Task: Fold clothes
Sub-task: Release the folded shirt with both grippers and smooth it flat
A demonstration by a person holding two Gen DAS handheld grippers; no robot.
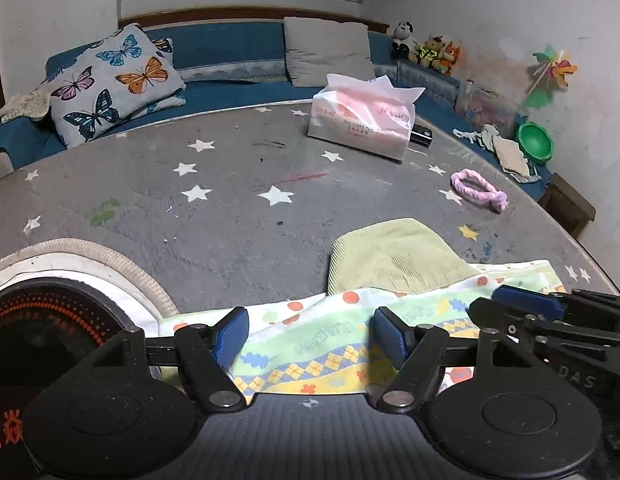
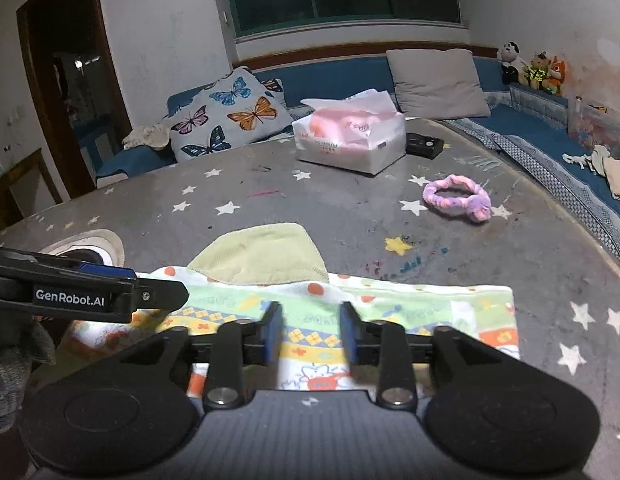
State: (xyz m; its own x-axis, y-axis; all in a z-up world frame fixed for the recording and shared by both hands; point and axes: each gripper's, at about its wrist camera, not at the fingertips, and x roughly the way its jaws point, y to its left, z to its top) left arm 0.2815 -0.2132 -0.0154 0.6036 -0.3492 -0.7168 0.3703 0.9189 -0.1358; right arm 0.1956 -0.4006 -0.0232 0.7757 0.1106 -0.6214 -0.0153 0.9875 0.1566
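I have the patterned towel [image 2: 389, 304] lying on the table [image 2: 349, 200] nearest me, with a folded cloth [image 2: 258, 254] tucked partly under its far edge. My left gripper [image 1: 308, 338] and right gripper [image 2: 311, 334] sit side by side over the towel, both with jaws apart. A round mat [image 1: 122, 264] lies to the left. Beyond, a hair band [image 2: 457, 198] lies to the right, the tissue pack [image 2: 349, 140] farther back, and a small box [image 2: 423, 146] just right of it.
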